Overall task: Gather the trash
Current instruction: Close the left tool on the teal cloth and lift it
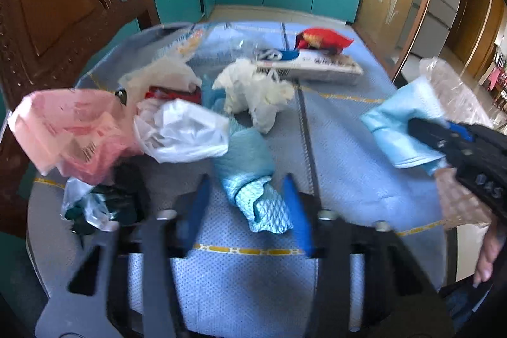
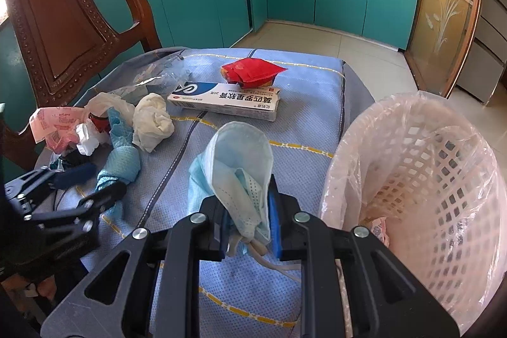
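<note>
Right gripper [image 2: 247, 208] has a crumpled light-blue face mask [image 2: 240, 160] pinched firmly between its blue pads, jaws closed on it, the mask standing up out of the grip with its ear loops dangling below. Just to its right sits the lined pink lattice wastebasket [image 2: 443, 179], off the bench's right edge, mouth open toward the mask. That's the short hop: my read is the mask only has to swing right and over the rim.

Over on the left, the left gripper [image 1: 247, 211] is down low over the blue cloth-covered bench [image 1: 348, 148], and a twisted teal quilted wipe [image 1: 250, 176] lies between its blue fingers [image 1: 298, 211]. Jaws part-way in, but the view is blurred, so whether the pads actually press the wipe I cannot tell. The wipe's long axis runs away from the jaws toward the pile at the bench's left edge, so the jaws straddle it crosswise.

Beyond it: a white tissue wad [image 1: 256, 94], a white plastic bag [image 1: 183, 135], a pink receipt bag [image 1: 69, 129], and near the far edge an ointment box [image 2: 228, 100] with a red wrapper [image 2: 253, 70] just behind it.
</note>
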Tool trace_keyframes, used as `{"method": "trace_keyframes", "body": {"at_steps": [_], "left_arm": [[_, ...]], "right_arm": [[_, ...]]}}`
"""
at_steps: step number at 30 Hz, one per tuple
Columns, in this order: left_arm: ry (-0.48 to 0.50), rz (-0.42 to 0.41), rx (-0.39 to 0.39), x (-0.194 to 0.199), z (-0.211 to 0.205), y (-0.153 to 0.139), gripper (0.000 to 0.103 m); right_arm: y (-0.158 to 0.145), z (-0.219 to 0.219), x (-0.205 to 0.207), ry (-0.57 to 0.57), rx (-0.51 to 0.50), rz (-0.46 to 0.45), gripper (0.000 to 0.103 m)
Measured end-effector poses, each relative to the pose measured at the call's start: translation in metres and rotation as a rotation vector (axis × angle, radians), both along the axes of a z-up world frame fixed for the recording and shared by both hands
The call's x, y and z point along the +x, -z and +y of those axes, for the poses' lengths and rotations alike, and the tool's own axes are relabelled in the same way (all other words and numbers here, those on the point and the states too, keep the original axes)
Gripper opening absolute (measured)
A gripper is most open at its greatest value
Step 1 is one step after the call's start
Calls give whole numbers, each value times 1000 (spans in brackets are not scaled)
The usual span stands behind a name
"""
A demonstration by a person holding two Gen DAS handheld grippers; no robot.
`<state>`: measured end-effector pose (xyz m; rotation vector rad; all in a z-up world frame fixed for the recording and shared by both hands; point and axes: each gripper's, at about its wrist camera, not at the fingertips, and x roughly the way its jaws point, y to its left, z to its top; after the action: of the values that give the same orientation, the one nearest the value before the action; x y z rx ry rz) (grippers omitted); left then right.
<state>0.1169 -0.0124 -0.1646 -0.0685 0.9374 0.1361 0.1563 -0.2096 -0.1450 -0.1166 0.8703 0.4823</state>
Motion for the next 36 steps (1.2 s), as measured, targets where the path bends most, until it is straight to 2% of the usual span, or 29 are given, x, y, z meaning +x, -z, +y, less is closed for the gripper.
{"method": "trace_keyframes", "body": {"at_steps": [3,6,16,22,26,29,34,36], "left_arm": [[14,-5,13,-6,0,2,25],[26,-18,21,-15,-1,-1,21],[80,-71,60,-49,-8,-20,20],[94,-66,71,-55,-11,-19,20],[87,-50,42,-54,-8,-14,20],[73,-42,-12,-53,1,-13,20],[40,-43,-39,-54,12,-10,23],[25,-44,-63,-53,15,-8,33]], "right_arm": [[-2,-1,-1,-2,5,-8,21],[-4,-1,-1,0,10,-10,21],[-3,1,-3,1,-2,-16,21],[-3,2,-3,-2,-4,-18,21],[-3,2,-3,-2,-3,-18,21],[-3,0,-3,3,-2,-18,21],[-4,1,-4,2,-2,-21,21],[-3,1,-4,1,-4,-21,21]]}}
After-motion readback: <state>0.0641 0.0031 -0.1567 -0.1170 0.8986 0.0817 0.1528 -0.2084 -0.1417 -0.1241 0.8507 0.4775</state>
